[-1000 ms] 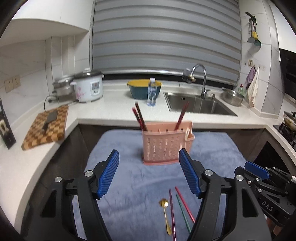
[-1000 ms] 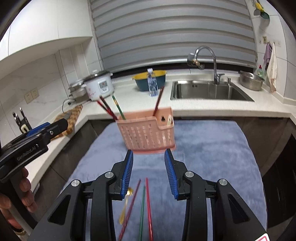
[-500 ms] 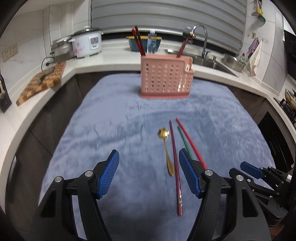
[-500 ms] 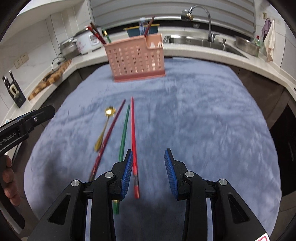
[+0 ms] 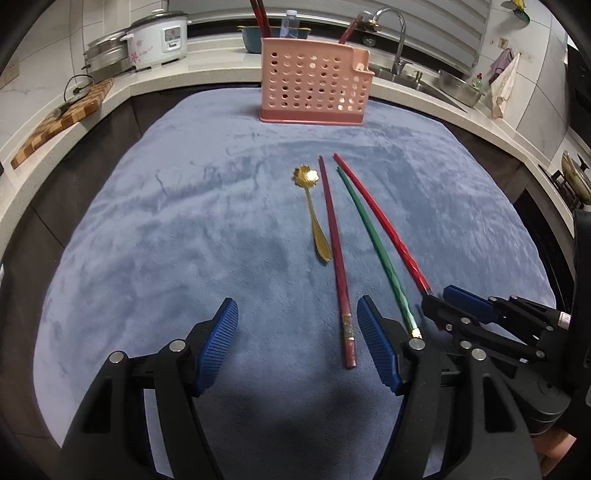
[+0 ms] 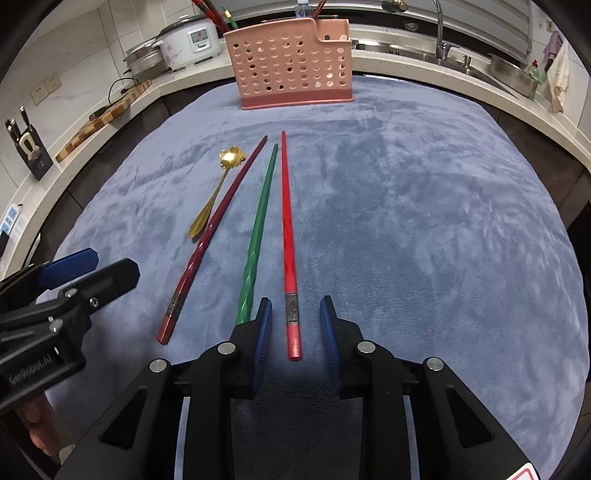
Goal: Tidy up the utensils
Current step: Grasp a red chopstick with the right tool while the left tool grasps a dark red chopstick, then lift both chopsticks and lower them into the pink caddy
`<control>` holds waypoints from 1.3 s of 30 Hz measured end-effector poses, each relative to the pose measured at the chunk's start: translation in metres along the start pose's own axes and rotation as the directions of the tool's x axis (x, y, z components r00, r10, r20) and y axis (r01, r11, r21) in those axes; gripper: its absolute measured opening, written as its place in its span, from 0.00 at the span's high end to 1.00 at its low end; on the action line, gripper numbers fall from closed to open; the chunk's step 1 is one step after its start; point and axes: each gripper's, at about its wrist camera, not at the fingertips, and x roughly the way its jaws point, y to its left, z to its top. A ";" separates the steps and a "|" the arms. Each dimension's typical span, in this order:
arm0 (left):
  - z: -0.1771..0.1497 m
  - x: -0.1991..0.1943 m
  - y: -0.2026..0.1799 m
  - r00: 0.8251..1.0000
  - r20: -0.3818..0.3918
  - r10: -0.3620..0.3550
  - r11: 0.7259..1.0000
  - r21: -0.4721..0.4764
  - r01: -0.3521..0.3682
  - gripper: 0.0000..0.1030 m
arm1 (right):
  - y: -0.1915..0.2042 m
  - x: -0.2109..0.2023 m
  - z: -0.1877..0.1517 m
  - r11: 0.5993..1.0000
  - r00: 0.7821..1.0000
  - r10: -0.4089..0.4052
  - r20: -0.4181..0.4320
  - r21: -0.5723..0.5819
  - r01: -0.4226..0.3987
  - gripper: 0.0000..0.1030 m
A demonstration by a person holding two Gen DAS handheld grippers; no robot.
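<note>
A pink perforated utensil holder (image 5: 313, 91) (image 6: 293, 66) stands at the far side of the blue-grey cloth (image 5: 184, 221) with chopsticks in it. On the cloth lie a gold spoon (image 5: 314, 214) (image 6: 214, 195), a dark red chopstick (image 5: 336, 254) (image 6: 218, 229), a green chopstick (image 5: 373, 243) (image 6: 258, 229) and a bright red chopstick (image 5: 380, 221) (image 6: 287, 236). My right gripper (image 6: 295, 317) is open, low over the cloth, its fingers on either side of the bright red chopstick's near end. My left gripper (image 5: 297, 325) is open and empty, just left of the dark red chopstick's near end.
A white counter wraps around the back with a rice cooker (image 5: 159, 35), a wooden cutting board (image 5: 62, 118), a sink with faucet (image 5: 395, 40) and a knife block (image 6: 31, 151). The cloth's edges drop to dark gaps on both sides.
Both grippers have dropped lower and tilted down toward the cloth. The right gripper has come forward so the bright red chopstick's end now lies between its fingers.
</note>
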 end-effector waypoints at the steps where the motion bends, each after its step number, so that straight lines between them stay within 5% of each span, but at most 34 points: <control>1: -0.001 0.001 -0.002 1.000 -0.004 -0.005 1.000 0.003 0.005 0.38 | 0.001 0.002 -0.001 1.000 1.000 0.001 -0.006 -0.001 -0.001 0.79; 10: -0.009 0.017 -0.010 0.998 -0.054 -0.016 1.000 0.021 0.017 0.39 | -0.002 0.006 -0.004 1.000 1.000 -0.003 -0.017 -0.004 0.003 0.92; 20: -0.013 0.025 -0.014 0.998 -0.068 -0.008 0.999 0.047 0.011 0.50 | -0.005 0.005 -0.006 1.000 1.000 -0.001 -0.018 0.002 0.001 0.92; 31: -0.017 0.029 -0.025 0.995 -0.090 -0.037 0.993 0.104 0.046 0.93 | -0.004 0.005 -0.006 1.000 1.000 -0.003 -0.017 0.002 0.003 0.92; 39: -0.012 0.020 -0.024 0.997 -0.072 -0.032 0.994 0.099 0.039 0.93 | -0.005 -0.007 -0.003 1.000 1.000 0.007 0.005 0.008 -0.007 0.92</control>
